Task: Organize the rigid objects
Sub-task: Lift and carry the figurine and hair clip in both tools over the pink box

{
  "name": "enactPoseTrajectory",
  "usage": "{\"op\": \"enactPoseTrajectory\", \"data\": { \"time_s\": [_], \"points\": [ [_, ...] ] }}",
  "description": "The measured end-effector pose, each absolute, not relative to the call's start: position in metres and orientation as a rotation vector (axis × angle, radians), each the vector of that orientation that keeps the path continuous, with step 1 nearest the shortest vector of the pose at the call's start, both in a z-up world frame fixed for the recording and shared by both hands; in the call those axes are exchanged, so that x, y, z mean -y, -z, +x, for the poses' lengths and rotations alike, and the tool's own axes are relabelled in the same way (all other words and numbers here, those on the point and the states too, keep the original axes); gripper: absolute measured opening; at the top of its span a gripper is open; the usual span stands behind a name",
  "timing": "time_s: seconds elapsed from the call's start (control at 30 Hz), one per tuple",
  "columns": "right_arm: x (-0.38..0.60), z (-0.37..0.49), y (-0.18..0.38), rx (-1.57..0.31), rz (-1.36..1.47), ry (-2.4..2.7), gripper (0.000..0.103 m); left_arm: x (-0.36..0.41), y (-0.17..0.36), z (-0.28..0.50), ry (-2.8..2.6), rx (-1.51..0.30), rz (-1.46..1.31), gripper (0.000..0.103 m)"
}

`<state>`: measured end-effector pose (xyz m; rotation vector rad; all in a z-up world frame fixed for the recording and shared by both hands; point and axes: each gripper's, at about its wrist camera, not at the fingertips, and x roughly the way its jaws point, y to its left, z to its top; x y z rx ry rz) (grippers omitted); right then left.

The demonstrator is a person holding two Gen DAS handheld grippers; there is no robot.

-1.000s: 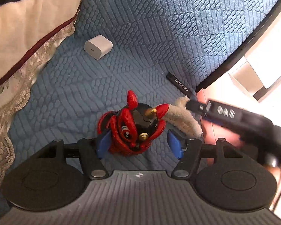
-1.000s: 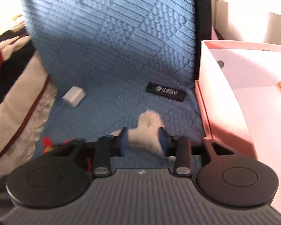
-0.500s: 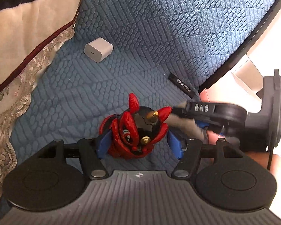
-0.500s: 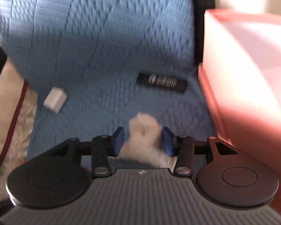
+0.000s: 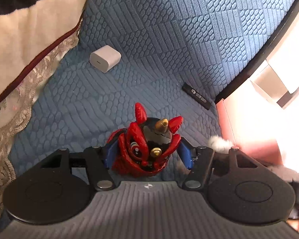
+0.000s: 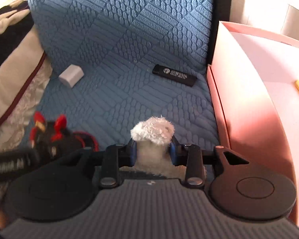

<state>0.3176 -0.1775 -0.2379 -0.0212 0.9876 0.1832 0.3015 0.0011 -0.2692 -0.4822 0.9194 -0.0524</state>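
While the left gripper point(image 5: 148, 155) straddles the red-and-black horned figurine point(image 5: 147, 145) at lower centre, pads apart, the right gripper point(image 6: 152, 152) clamps a white fuzzy toy point(image 6: 152, 131) beside the pink box point(image 6: 247, 107). White charger point(image 5: 105, 58) sits upper left, black USB stick point(image 6: 174, 75) near the box.
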Motion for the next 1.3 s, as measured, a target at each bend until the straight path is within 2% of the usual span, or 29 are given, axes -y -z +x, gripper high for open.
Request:
{"op": "enactPoseTrajectory", "data": {
  "time_s": [0.57,1.3],
  "points": [
    [0.203,0.281,0.187,-0.884,-0.059,-0.256,0.035,-0.007,0.236,0.290,0.117,-0.861,-0.525,0.068],
    [0.278,0.282,0.057,-0.671,-0.016,-0.251,0.036,0.063,0.099,0.300,0.236,-0.720,-0.478,0.068]
  ]
}}
